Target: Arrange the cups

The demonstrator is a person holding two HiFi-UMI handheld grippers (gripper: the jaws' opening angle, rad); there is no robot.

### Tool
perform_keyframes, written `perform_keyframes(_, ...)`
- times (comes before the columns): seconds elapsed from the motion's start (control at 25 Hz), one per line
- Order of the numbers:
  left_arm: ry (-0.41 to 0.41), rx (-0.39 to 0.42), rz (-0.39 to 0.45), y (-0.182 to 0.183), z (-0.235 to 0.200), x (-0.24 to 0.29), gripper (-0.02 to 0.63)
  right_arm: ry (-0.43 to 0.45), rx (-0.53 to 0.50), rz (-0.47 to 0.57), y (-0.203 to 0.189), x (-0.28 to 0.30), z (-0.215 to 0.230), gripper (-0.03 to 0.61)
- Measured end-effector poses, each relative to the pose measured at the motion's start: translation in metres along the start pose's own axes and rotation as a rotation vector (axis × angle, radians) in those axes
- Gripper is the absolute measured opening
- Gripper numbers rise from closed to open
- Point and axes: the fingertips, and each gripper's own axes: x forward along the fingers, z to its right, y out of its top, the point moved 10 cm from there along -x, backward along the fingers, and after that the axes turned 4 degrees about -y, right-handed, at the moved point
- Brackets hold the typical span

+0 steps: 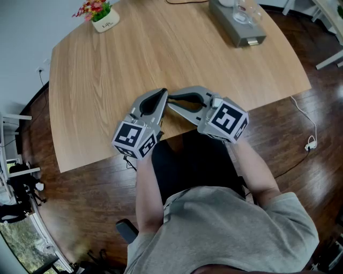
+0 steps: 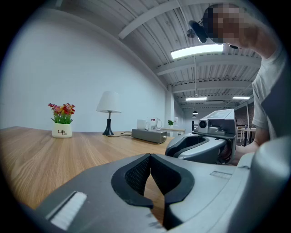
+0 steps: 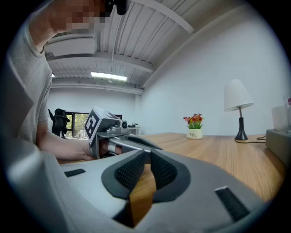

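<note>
Far back on the wooden table [image 1: 134, 59], several cups [image 1: 241, 10] stand on a grey tray [image 1: 244, 32]; they show small and distant in the left gripper view as cups [image 2: 152, 124] on the tray [image 2: 149, 135]. Both grippers rest low near the table's front edge, far from the cups, with their tips angled toward each other. My left gripper [image 1: 162, 93] [image 2: 150, 157] is shut with nothing between its pads. My right gripper [image 1: 171, 103] [image 3: 147, 154] is shut and empty too. Each gripper sees the other: the right gripper body [image 2: 204, 145] and the left gripper body [image 3: 113, 136].
A small white pot of red flowers [image 1: 104, 18] [image 2: 62, 120] [image 3: 194, 127] stands at the table's far left corner. A white table lamp [image 2: 108, 109] [image 3: 238, 107] stands beyond it with a cable. A white cable and plug [image 1: 310, 142] lie on the dark floor at right.
</note>
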Motion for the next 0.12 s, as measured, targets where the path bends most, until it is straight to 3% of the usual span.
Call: perform_keyframes(0.12, 0.001, -0.001, 0.000, -0.0007, 0.0001, -0.0006, 0.009, 0.001, -0.001, -0.002, -0.0005, 0.0001, -0.0003, 0.040)
